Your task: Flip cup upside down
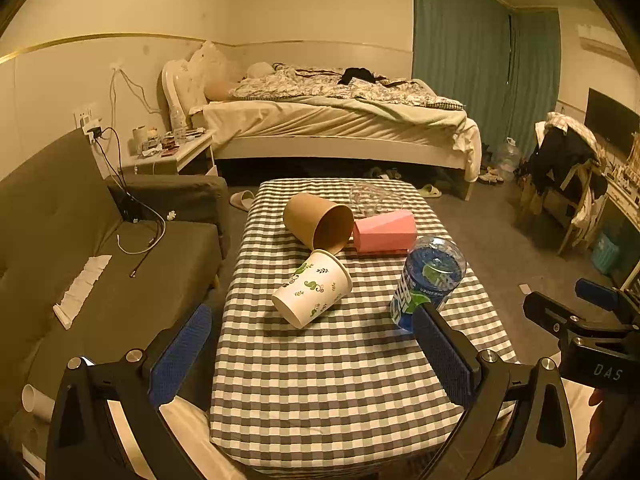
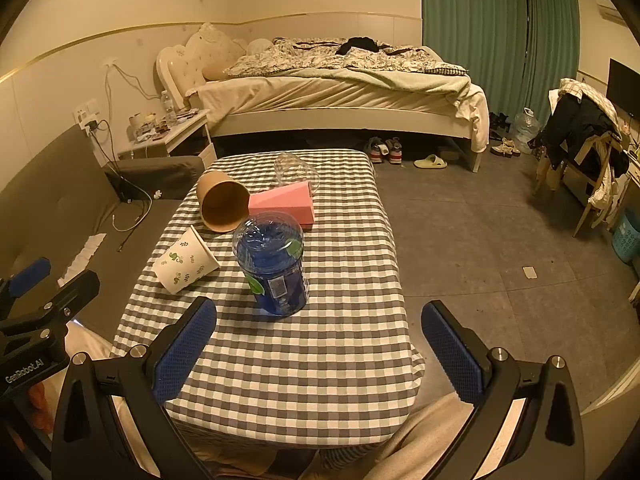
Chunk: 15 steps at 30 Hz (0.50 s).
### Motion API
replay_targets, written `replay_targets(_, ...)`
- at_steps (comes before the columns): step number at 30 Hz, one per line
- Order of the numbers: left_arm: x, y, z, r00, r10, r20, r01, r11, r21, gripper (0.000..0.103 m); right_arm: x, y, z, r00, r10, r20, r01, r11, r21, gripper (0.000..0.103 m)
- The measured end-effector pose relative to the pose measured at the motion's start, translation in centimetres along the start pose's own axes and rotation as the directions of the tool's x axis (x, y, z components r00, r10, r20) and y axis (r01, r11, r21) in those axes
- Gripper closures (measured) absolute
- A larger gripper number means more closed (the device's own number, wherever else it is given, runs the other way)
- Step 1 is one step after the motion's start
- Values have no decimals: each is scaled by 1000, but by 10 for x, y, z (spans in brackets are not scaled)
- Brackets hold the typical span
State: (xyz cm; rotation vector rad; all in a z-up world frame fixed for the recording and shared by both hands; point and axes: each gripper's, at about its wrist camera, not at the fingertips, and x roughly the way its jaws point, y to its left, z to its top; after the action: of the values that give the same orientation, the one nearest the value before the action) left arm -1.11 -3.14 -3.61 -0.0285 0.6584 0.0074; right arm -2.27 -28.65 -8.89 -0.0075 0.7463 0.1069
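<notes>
A table (image 1: 340,380) draped in a grey-and-white checked cloth is filling the middle of both views, and everything else is placed from it here. Beyond its far end a bed (image 2: 340,92) is lying along the wall, and a grey sofa (image 1: 80,260) is running beside its left edge.

Both grippers are hovering above the table's near end. The left gripper (image 1: 316,356) is holding its blue-padded jaws spread wide with nothing between them. The right gripper (image 2: 320,352), nearer the table's right-hand edge, is likewise standing wide apart and empty.

On the table, a blue plastic cup (image 2: 276,264) with a printed label is standing mouth-down at about mid-length, towards the right side in the left wrist view. A brown paper cup (image 1: 320,220) is lying on its side further back, its open mouth facing the near end. A pink box (image 1: 384,232) is lying just to the right of the brown cup and seems to be touching it. A white paper cup (image 1: 312,294) printed with green leaves is lying on its side near the table's left edge, its rim beside the brown cup's mouth. A clear plastic cup (image 2: 296,172) is sitting at the far end, behind the pink box.
</notes>
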Motion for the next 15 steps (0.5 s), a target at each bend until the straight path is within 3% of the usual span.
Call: replay_targets(15,0,2,0,1000,1,-3,-1,1000,1,0,3,-1,0,1000,-6,-8,6,1000,0,0)
